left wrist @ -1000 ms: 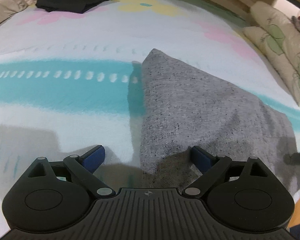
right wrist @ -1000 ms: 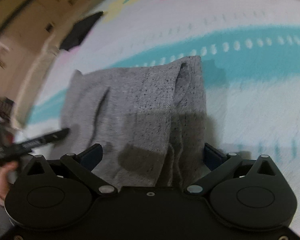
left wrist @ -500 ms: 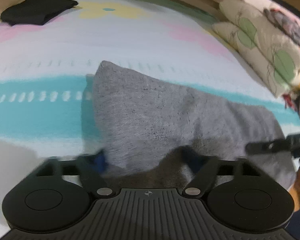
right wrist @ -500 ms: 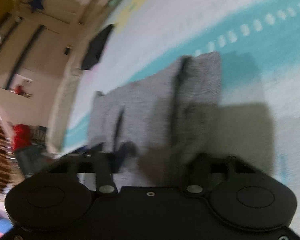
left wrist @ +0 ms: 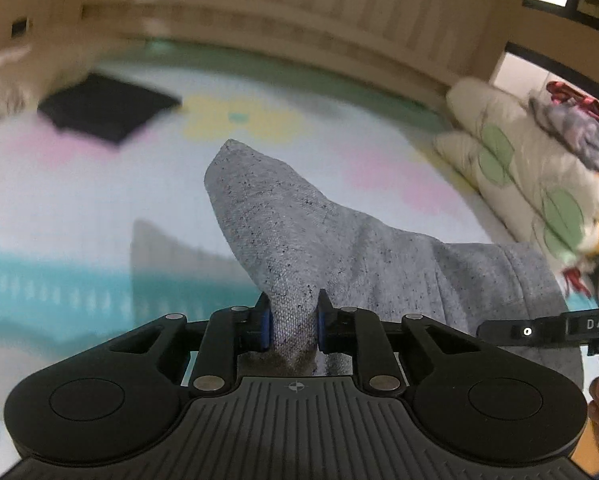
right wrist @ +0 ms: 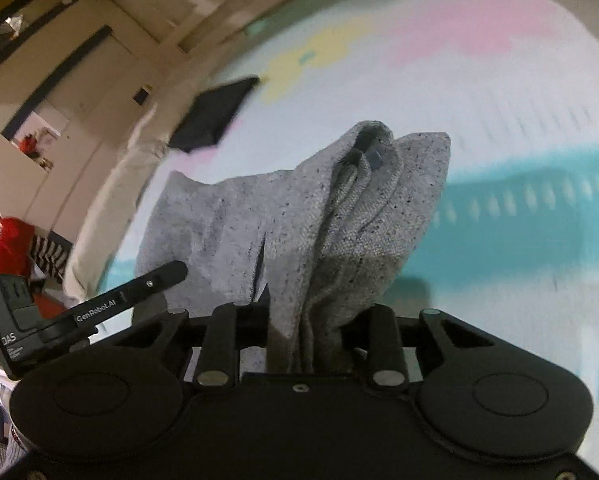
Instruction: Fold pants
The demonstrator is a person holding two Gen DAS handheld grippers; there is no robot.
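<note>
While both black tongs close, left (left wrist: 291,326) and right (right wrist: 311,340), each clamped on a near corner of the soft, speckled grey knit pants (left wrist: 339,240): light, limp, sagging between and ahead, above the pastel bed sheet (left wrist: 79,192). Best pinched at thick seams.

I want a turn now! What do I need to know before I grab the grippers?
Left gripper: jaws have just closed on one end of the grey pants.
Right gripper: jaws have just closed on a thicker bunch at the other end.
Pants: near edge lifted off the patterned bedspread, the rest trailing on it.
Done: both ends gripped and raised.
Left: probably carry that edge over, lay it flat and let go.
</note>
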